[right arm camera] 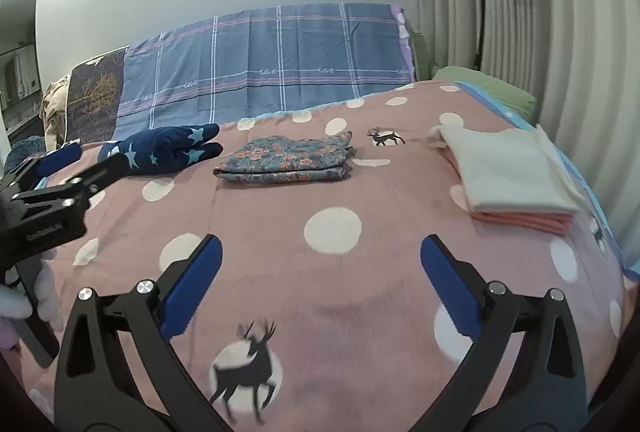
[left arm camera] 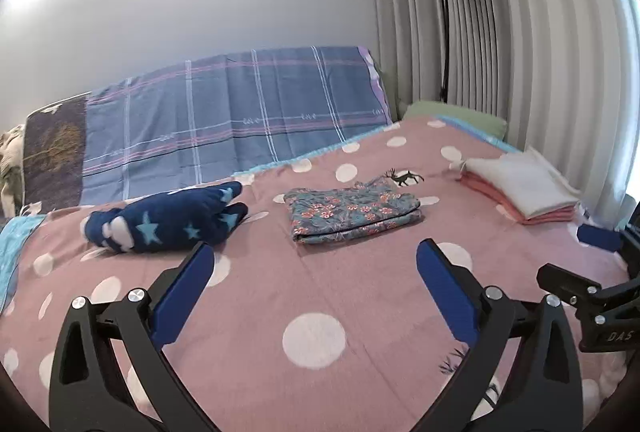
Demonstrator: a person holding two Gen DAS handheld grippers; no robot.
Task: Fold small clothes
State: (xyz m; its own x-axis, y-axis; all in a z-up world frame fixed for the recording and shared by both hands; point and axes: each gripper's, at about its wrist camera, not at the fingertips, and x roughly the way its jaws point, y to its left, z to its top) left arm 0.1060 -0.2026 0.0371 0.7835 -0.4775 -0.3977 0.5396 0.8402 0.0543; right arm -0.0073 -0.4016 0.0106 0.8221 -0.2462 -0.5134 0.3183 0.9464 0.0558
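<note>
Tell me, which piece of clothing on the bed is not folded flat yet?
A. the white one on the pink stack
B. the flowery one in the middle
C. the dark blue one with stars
C: the dark blue starry garment lies bunched in a lump, while the floral piece and the white piece lie as flat folded rectangles.

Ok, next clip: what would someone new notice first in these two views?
Probably the two open pairs of tongs, left and right, hanging empty over a pink polka-dot bedspread. Three lots of clothing lie in a row beyond them: a crumpled navy star-print garment on the left, a folded floral piece in the middle, and a neat white-and-pink stack on the right near the curtain.
</note>
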